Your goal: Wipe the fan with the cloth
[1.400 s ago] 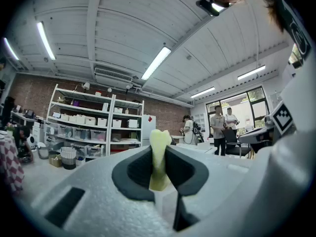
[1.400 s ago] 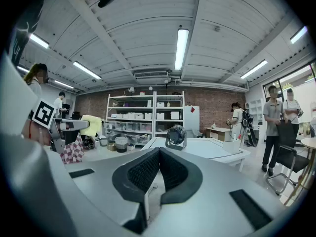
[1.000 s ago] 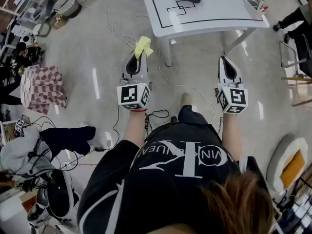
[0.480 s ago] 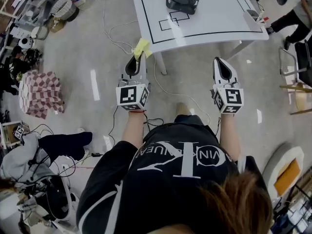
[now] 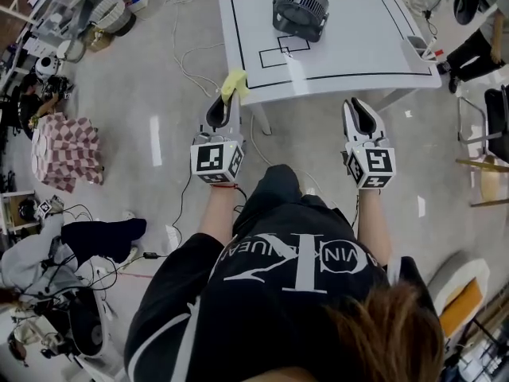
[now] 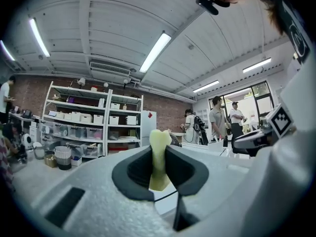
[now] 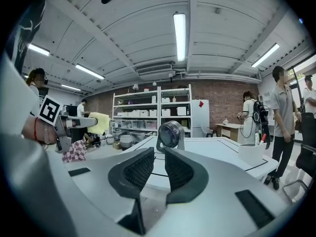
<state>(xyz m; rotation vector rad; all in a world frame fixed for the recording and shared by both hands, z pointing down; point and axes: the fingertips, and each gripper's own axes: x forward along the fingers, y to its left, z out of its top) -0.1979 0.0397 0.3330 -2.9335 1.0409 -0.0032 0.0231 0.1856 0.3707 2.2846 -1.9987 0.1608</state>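
Note:
A dark grey fan (image 5: 300, 10) stands on the white table (image 5: 350, 54), at the far side near a black outlined square; the right gripper view shows the fan (image 7: 170, 134) upright straight ahead. My left gripper (image 5: 228, 102) is shut on a yellow cloth (image 5: 234, 84), at the table's near left corner. The cloth (image 6: 159, 157) stands up between its pads. My right gripper (image 5: 355, 106) is at the table's near edge, still well short of the fan. Its jaws have just been opening and stand slightly apart with nothing between them (image 7: 159, 169).
A white container (image 5: 419, 48) sits at the table's right edge. Cables (image 5: 191, 54) trail over the floor left of the table. A checkered bundle (image 5: 65, 146) lies at the left, a chair (image 5: 487, 134) at the right. People stand by shelves in the background.
Both grippers have moved forward to the table's near edge. The table and fan now sit lower and nearer in the head view. The cloth stays in the left gripper.

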